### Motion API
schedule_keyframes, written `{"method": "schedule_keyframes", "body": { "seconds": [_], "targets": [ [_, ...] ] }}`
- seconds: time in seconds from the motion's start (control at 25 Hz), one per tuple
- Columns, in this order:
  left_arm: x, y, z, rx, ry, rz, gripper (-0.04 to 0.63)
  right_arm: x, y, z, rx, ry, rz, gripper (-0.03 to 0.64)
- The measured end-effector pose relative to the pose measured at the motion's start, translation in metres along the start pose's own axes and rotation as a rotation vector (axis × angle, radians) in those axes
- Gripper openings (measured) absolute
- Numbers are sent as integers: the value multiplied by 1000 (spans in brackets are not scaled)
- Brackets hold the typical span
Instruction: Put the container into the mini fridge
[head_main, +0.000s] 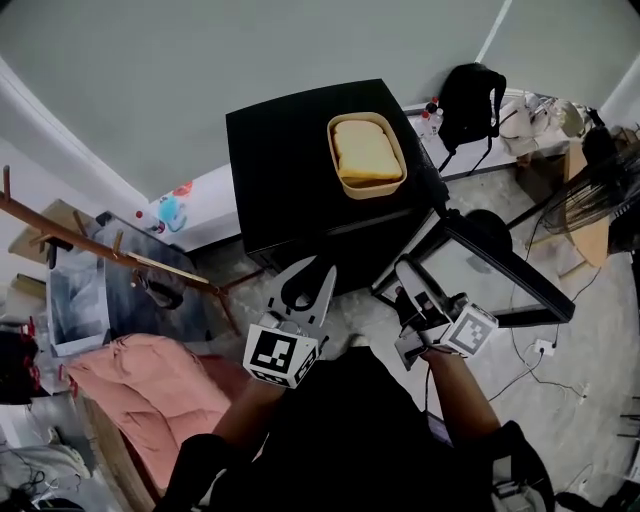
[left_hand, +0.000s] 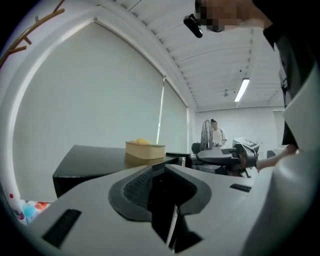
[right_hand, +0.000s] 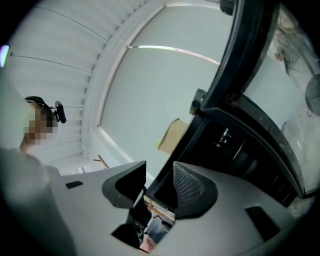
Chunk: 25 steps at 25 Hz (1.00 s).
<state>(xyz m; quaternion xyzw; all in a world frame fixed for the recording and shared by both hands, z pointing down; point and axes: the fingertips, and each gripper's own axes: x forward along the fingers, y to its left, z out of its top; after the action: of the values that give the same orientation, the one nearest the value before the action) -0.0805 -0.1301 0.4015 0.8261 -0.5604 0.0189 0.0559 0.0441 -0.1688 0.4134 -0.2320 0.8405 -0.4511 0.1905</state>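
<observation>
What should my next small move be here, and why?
Probably raise the left hand-held gripper toward the tan container. The container sits untouched on top of the black mini fridge, the fridge door stands open, and its jaws hold nothing.

We see the black mini fridge (head_main: 290, 170) standing on the grey floor (head_main: 590, 330) — its flat top carries a single thing, a tan container (head_main: 366, 155) with a yellow slab inside, set toward the top's right edge. From the left gripper view we find that container (left_hand: 145, 148) resting on the mini fridge (left_hand: 90, 157). On the floor at right lies a white socket strip (head_main: 545, 347) with its cables
</observation>
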Motion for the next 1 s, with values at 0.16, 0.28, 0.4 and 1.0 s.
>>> {"method": "schedule_keyframes", "body": {
  "seconds": [0.16,0.28,0.4,1.0],
  "targets": [
    [6,-6,27,46,-21,-63,109,3,16,8,-19,-35,15,181],
    [14,-4,39,77,-26,-91,116,3,25,14,-39,-50,23,179],
    [23,-1,48,105,-24,-106,126,-1,29,21,-56,-70,17,176],
    [90,3,58,545,147,-169,129,-9,30,21,-144,-57,-50,160]
  ]
}}
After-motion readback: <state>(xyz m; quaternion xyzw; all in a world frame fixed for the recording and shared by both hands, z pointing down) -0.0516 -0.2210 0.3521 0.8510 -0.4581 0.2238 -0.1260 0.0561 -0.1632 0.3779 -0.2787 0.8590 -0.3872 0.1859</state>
